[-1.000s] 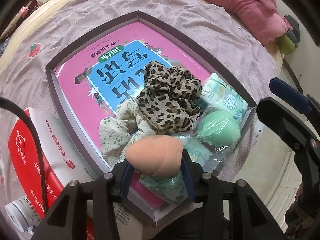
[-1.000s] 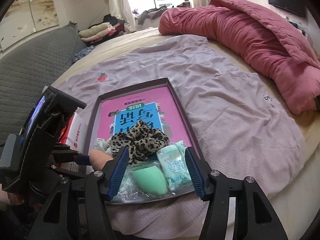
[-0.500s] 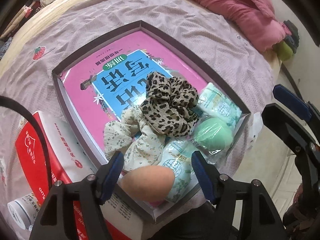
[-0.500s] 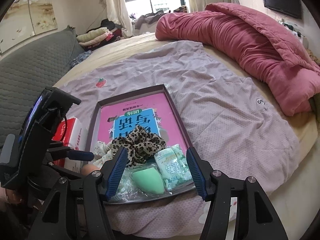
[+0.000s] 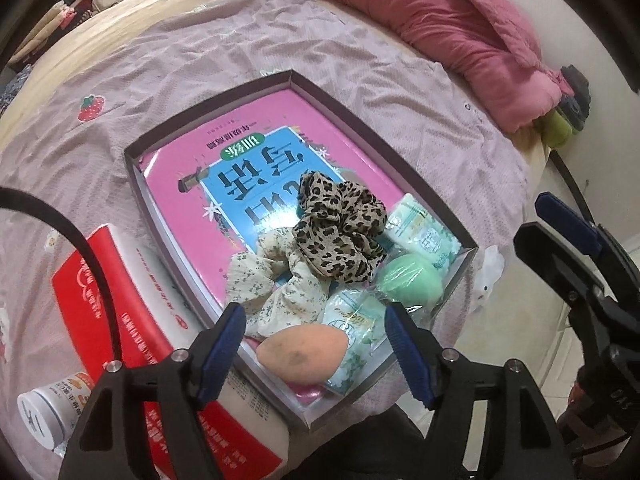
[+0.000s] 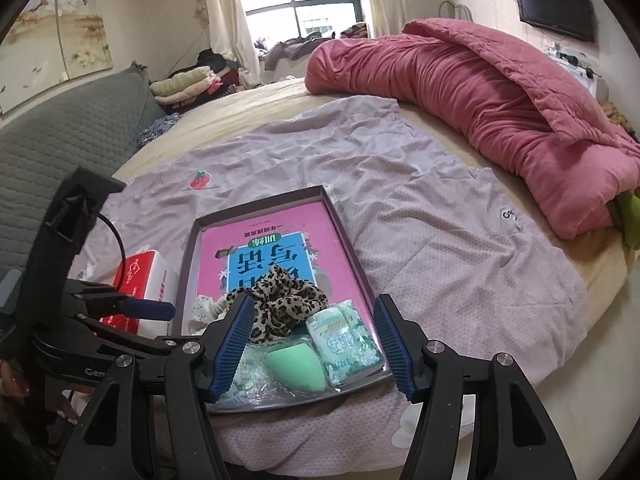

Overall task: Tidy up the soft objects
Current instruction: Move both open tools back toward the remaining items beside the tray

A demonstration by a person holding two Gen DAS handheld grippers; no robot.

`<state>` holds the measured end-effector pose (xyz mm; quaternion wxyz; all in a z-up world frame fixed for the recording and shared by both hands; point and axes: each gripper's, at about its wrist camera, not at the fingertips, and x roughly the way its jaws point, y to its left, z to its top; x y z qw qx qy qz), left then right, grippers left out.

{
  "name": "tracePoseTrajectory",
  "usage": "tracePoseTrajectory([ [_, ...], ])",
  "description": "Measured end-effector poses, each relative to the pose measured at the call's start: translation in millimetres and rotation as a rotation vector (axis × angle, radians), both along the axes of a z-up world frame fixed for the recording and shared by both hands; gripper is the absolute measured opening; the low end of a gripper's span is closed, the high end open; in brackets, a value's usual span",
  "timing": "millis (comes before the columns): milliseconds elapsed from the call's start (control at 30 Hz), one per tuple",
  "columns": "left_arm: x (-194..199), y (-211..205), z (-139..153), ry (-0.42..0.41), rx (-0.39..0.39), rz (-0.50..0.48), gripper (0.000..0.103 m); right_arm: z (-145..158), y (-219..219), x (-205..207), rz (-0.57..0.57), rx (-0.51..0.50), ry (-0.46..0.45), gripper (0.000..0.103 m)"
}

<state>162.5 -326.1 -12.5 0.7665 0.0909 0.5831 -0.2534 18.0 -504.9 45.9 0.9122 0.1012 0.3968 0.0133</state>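
On the bed [image 6: 440,248], which is covered with a pale purple sheet, lies a shallow box [image 5: 404,168] with a pink book [image 5: 256,152] flat on its floor, and the soft things are gathered at the near end of this box. The step in hand looks to be the letting go of the orange sponge [image 5: 300,354], which lies in the near corner of the box, beside a tissue packet [image 5: 352,332] and just in front of a floral scrunchie [image 5: 276,280]. The left gripper [image 5: 316,344] has its jaws opening around the sponge, and the pads do not press on it. To do this well, I think the gripper should go straight up, so that no pad drags the sponge out of its corner. The leopard scrunchie [image 5: 340,232] and the green sponge [image 5: 408,280] are close, so no sideways sweep is wise. The right gripper [image 6: 314,346] hovers open and empty over the near end of the box, with nothing between its pads. The orange sponge lies on its side, its long axis about across the left wrist view, the narrower tip pointing right toward the tissue packet and the round end pointing left.
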Motion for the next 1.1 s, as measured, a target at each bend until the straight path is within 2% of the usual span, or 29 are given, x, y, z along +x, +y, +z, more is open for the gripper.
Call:
tracePoseTrajectory([
  [67,-1.7,2.4,5.7,-0.010,-0.007,0.000,0.076,2.8,1.8,-1.2,-0.003,-0.008,-0.007,0.065],
  [133,-3.1,3.5,9.5,-0.020,0.002,0.001,0.076,4.9,2.6,-1.9,-0.006,-0.016,-0.012,0.072],
  [300,-10.7,5.5,23.8,-0.075,0.022,-0.004,0.076,12.5,2.7,-6.0,-0.032,-0.045,-0.035,0.072],
  [533,-19.7,13.9,38.1,-0.112,0.026,0.002,0.078,23.9,2.3,-13.8,-0.084,-0.079,-0.061,0.073],
  [733,-31.7,26.1,46.9,-0.134,0.021,0.019,0.079,37.5,2.7,-21.3,-0.122,-0.069,-0.089,0.075],
  [1100,-49.2,67.0,81.3,-0.177,-0.018,0.056,0.079,63.7,32.7,-24.9,-0.078,-0.084,-0.134,0.075],
])
